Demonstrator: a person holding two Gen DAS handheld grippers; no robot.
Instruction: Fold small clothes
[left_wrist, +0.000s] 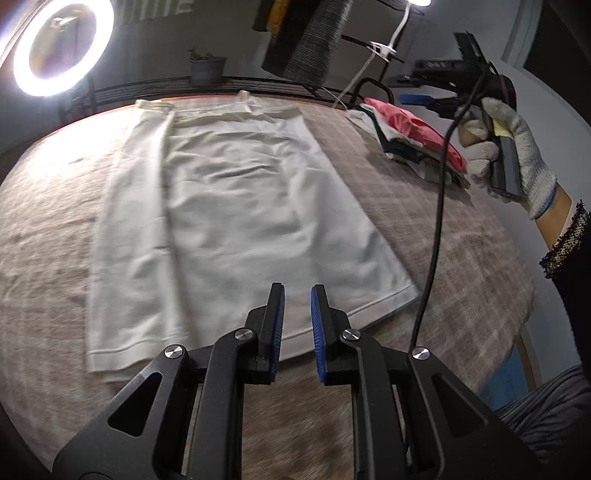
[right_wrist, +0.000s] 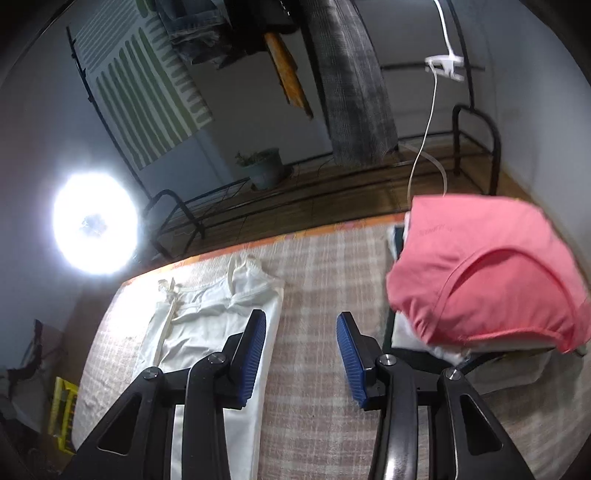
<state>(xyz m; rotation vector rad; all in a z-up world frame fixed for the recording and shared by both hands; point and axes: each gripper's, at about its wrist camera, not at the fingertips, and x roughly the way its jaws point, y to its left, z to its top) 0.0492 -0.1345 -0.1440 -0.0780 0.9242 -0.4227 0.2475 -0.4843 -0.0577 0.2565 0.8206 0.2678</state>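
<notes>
Left wrist view shows my left gripper (left_wrist: 297, 325) at 6 o'clock, hanging over the near hem of a white cotton top (left_wrist: 236, 206). Its two blue-padded fingers (left_wrist: 277, 325) are a little apart and nothing is between them. The white top lies spread flat on the checked beige cloth (left_wrist: 424, 221) that covers the table, with its thin straps at 12 o'clock and its hem at 6 o'clock. Its left side is folded over in a long strip.

At 2 o'clock sits a pile of folded clothes (left_wrist: 413, 144) with a pink piece on top. Just beside it, at 3 o'clock, I see my right hand in a white knit glove (left_wrist: 517, 155) gripping the handle of the other tool, up off the table. A bright ring lamp (left_wrist: 62, 44) shines at 10 o'clock, and a small potted plant (left_wrist: 207, 68) stands at 12 o'clock.

Right wrist view looks down from higher up. My right gripper (right_wrist: 301, 354) has its blue fingers (right_wrist: 253, 354) wide apart and holds nothing. The white top (right_wrist: 221, 310) is at 8 o'clock, partly under the left finger. The pink folded garment (right_wrist: 487, 273) on the pile is at 3 o'clock, close by. The checked cloth (right_wrist: 314, 288) shows between them. A grey checked garment (right_wrist: 351, 92) hangs from a rack at 12 o'clock.
</notes>
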